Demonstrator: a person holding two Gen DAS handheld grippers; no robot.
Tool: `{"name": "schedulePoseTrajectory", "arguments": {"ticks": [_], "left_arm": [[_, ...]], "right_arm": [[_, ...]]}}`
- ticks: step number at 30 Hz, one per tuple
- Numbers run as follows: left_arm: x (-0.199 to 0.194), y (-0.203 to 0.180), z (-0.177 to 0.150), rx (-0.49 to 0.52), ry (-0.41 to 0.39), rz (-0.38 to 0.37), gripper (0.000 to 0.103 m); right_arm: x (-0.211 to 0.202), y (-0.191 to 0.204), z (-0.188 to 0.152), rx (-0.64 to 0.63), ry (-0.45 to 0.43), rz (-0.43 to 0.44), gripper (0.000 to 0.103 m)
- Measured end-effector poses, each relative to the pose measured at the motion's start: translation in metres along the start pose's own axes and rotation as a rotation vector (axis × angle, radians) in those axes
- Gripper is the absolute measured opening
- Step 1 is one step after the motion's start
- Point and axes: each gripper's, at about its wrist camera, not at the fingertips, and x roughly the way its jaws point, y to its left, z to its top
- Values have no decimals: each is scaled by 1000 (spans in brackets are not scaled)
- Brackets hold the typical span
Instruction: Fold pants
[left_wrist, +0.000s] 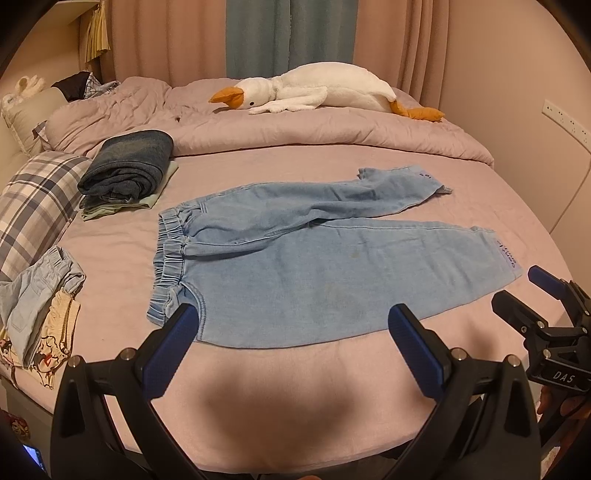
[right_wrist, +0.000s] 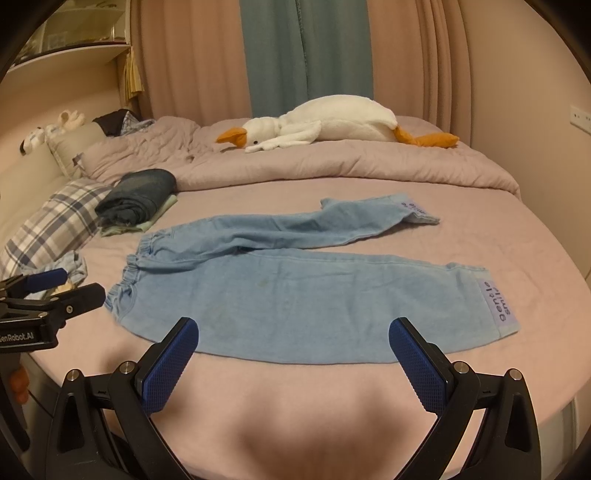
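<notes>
Nearest the cameras, the left gripper (left_wrist: 293, 325) and the right gripper (right_wrist: 293, 338) are held above the near edge of the bed (right_wrist: 332, 417), each with its blue-padded fingers spread wide and nothing between them. The light blue pants (left_wrist: 295, 266) are laid flat on the pink sheet just beyond both sets of fingertips, untouched: the elastic waistband (left_wrist: 168, 258) is turned toward the left, and the two legs are spread toward the right, the nearer leg ending in a cuff with a lilac label (right_wrist: 495, 299) on which "gentle smile" can be read. The near hem is partly covered by the left gripper's fingers in the left wrist view. At the bed's left edge a small heap of clothes (left_wrist: 40, 306) is seen, cut off by the frame. Farther back, a folded dark denim garment (left_wrist: 127, 170) is stacked on a pale green one beside a plaid pillow (left_wrist: 33, 203). Beyond a rumpled pink duvet (left_wrist: 332, 136), a white plush goose (left_wrist: 325, 88) is stretched out before the curtains (left_wrist: 288, 37). Items near the headboard are too small to be made out.
</notes>
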Motion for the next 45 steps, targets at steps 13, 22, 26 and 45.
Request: {"name": "schedulePoseTrajectory", "arguments": {"ticks": [13, 22, 26, 45], "left_arm": [[6, -1, -3, 13, -8, 7, 103], [15, 3, -5, 22, -16, 4, 103], [41, 32, -7, -88, 5, -12, 103], [149, 143, -45, -659, 161, 39, 35]], "right_arm": [[0, -1, 1, 0, 8, 1, 103], [11, 6, -5, -11, 29, -6, 103], [24, 9, -11, -62, 103, -10, 103], [128, 91, -71, -851, 93, 35, 13]]}}
